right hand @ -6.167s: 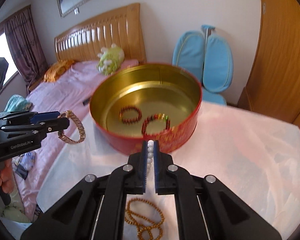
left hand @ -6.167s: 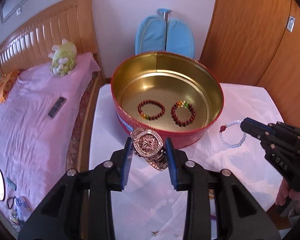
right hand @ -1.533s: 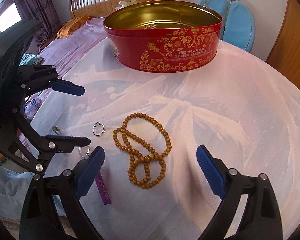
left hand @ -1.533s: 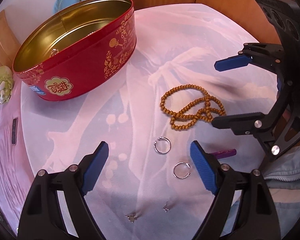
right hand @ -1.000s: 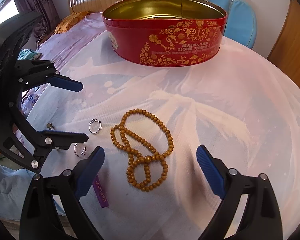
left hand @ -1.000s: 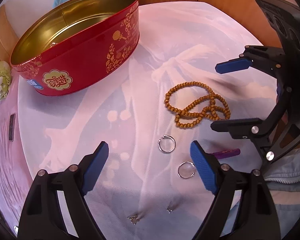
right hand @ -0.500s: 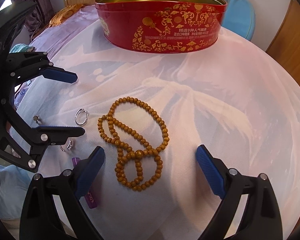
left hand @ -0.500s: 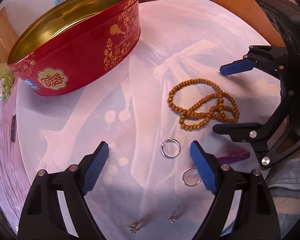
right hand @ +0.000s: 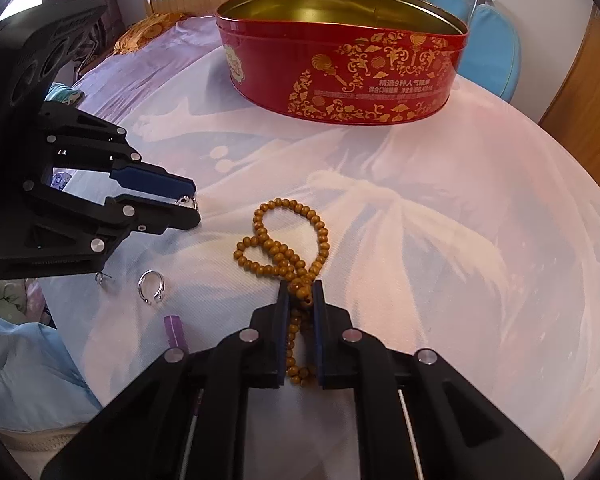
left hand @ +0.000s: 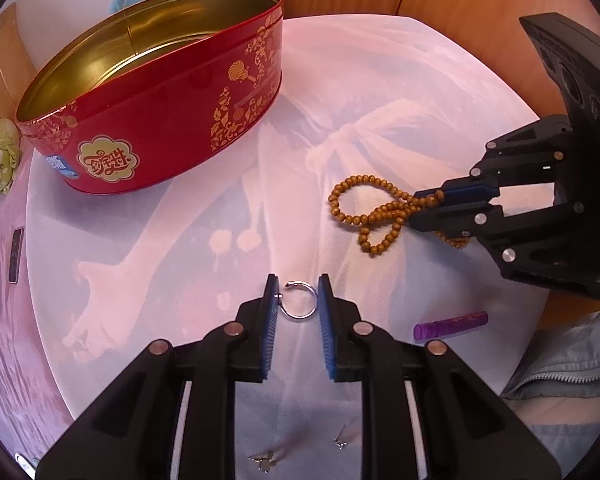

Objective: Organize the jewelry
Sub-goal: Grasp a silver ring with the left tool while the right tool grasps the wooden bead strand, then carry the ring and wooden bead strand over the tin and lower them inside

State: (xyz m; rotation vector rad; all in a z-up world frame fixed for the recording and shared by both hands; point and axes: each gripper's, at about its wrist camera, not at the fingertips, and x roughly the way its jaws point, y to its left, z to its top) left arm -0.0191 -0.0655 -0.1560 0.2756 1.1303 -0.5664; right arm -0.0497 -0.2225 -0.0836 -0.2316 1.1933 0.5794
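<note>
My left gripper (left hand: 298, 300) is shut on a silver ring (left hand: 299, 305) that lies on the white tablecloth; it also shows in the right wrist view (right hand: 192, 206), with the ring's end (right hand: 184, 201) at the tips. My right gripper (right hand: 300, 294) is shut on a brown wooden bead necklace (right hand: 284, 236), whose loops spread ahead of the tips on the cloth. In the left wrist view the right gripper (left hand: 426, 204) pinches the necklace (left hand: 364, 212). The red and gold tin (left hand: 172, 92) stands open at the far side (right hand: 340, 76); its contents are hidden.
A second silver ring (right hand: 151, 286) and a small stud (right hand: 102, 277) lie near the left gripper. A purple tube (left hand: 451, 325) lies at the table's near edge. Two small earrings (left hand: 266, 460) lie under the left gripper. A bed (right hand: 140, 60) is left; wooden doors (left hand: 440, 4) behind.
Both grippers were wide open half a second ago. Now the left has closed on the silver ring and the right has closed on the bead necklace, both having moved forward and down.
</note>
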